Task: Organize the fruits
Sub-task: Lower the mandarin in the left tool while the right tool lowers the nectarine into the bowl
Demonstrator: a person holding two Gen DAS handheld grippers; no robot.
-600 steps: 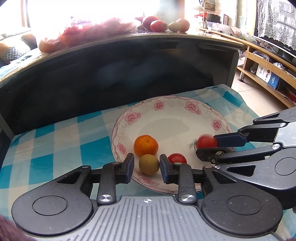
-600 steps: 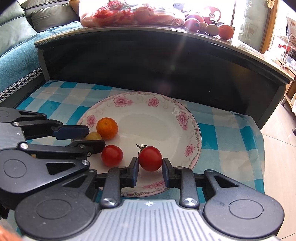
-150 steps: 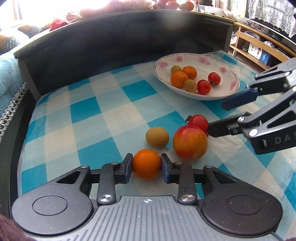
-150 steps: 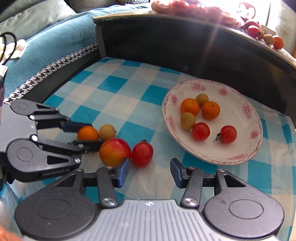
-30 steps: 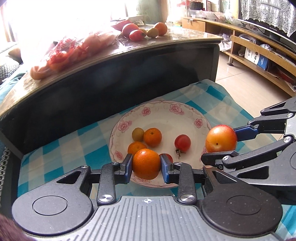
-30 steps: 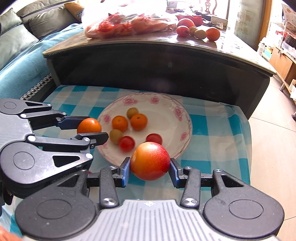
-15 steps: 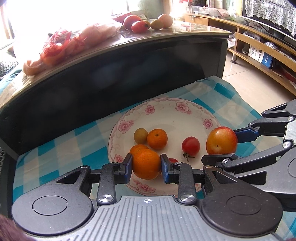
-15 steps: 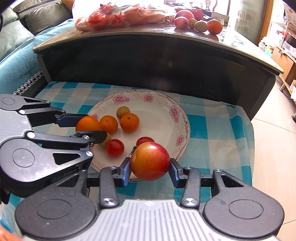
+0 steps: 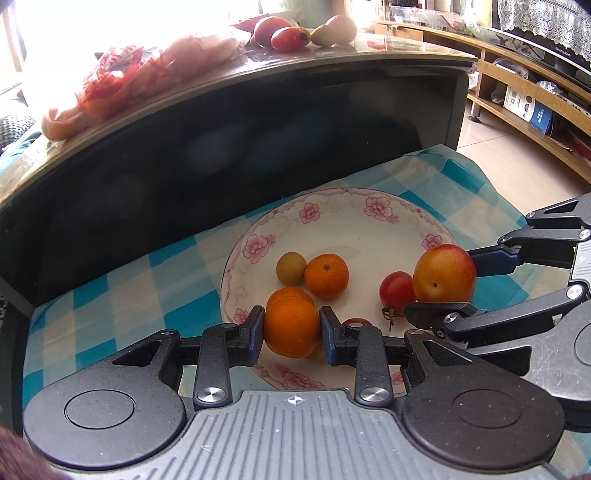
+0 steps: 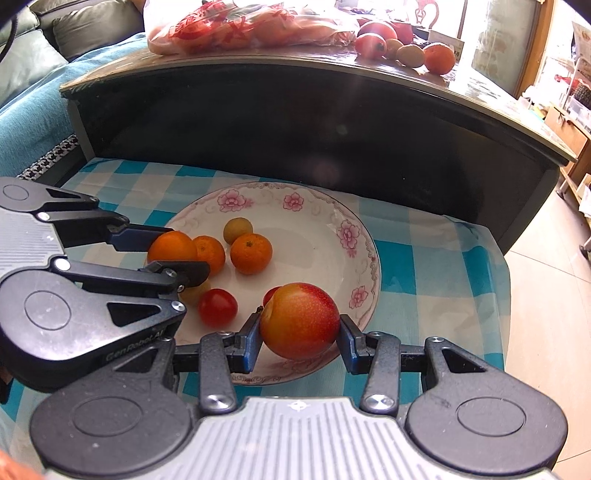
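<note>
A white plate with pink flowers (image 9: 373, 221) (image 10: 317, 218) sits on the blue checked cloth. It holds two oranges (image 9: 326, 276) (image 10: 251, 253), a small yellow-green fruit (image 9: 291, 267) (image 10: 238, 230) and two cherry tomatoes (image 9: 397, 291) (image 10: 217, 307). My left gripper (image 9: 292, 330) (image 10: 173, 251) is shut on an orange (image 9: 291, 326) (image 10: 172, 246) just above the plate's near-left part. My right gripper (image 10: 300, 336) (image 9: 448, 280) is shut on a large red-yellow nectarine (image 10: 300, 320) (image 9: 444, 273) above the plate's near-right rim.
A dark curved table edge (image 9: 221, 122) (image 10: 314, 118) rises right behind the plate. On its top lie a red plastic bag of fruit (image 10: 236, 22) and several loose fruits (image 10: 406, 48). A sofa (image 10: 33, 74) stands at the left, wooden shelves (image 9: 524, 85) at the right.
Both grippers have moved forward and lower over the plate, each still holding its fruit. The plate looks nearer and larger.
</note>
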